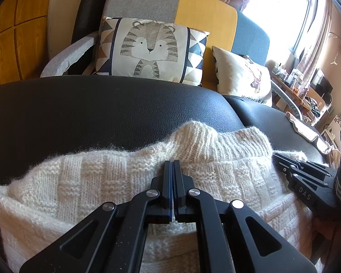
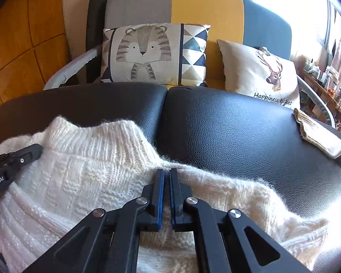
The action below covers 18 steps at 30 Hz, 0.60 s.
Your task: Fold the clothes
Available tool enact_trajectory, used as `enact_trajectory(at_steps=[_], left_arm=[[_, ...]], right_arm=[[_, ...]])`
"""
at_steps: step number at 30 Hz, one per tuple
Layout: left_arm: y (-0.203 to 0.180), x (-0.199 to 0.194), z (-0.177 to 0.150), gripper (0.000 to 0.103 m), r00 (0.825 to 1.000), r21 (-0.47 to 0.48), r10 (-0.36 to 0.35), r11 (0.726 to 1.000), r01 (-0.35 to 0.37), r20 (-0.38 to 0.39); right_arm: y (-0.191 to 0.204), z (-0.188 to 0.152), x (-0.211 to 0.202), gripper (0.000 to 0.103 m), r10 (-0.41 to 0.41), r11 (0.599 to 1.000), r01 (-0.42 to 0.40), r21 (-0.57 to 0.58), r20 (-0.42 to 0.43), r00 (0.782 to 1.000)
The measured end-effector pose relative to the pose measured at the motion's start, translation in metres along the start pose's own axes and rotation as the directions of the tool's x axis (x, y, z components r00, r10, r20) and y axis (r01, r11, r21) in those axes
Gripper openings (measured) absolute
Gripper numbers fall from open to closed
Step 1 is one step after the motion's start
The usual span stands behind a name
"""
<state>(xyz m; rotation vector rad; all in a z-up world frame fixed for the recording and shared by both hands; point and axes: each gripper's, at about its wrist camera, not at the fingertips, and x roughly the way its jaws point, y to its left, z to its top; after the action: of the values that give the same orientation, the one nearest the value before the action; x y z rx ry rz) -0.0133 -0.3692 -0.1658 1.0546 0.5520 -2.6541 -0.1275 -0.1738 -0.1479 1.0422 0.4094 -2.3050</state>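
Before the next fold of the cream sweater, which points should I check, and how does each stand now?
1. Left gripper closed at the sweater near the collar: ok; cloth pinched: cannot tell.
2. Right gripper closed: not ok, small gap between pads.
3. Ribbed collar flat: not ok, it stands up.
4. Black leather seat beyond the sweater free: ok.
5. Beige knitted item apart from the sweater: ok.
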Motion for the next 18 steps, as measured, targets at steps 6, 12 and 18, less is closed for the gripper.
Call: enact_trajectory(at_steps=[6, 12, 18], left_arm=[[0.003, -0.013, -0.002, 0.003, 0.999, -0.002, 0.027, 1.000, -0.027, -0.021], [0.022, -0.054, -0.012, 0.023, 0.984, -0.092, 0.131, 0.988, -0.120, 0.124], [0.047, -0.030, -0.017, 0.043, 0.994, -0.187, 0.110, 0.977, -0.104, 0.023]], right_arm=[[0.002, -0.001, 0.001, 0.001, -0.019, 1.000, 0.019, -0.015, 0.012, 1.000], [0.004, -0.001, 0.001, 0.001, -0.030, 0.999, 0.030, -0.025, 0.019, 0.999], [0.002, 0.000, -0.001, 0.002, -0.015, 1.000, 0.015, -0.014, 0.023, 1.000]])
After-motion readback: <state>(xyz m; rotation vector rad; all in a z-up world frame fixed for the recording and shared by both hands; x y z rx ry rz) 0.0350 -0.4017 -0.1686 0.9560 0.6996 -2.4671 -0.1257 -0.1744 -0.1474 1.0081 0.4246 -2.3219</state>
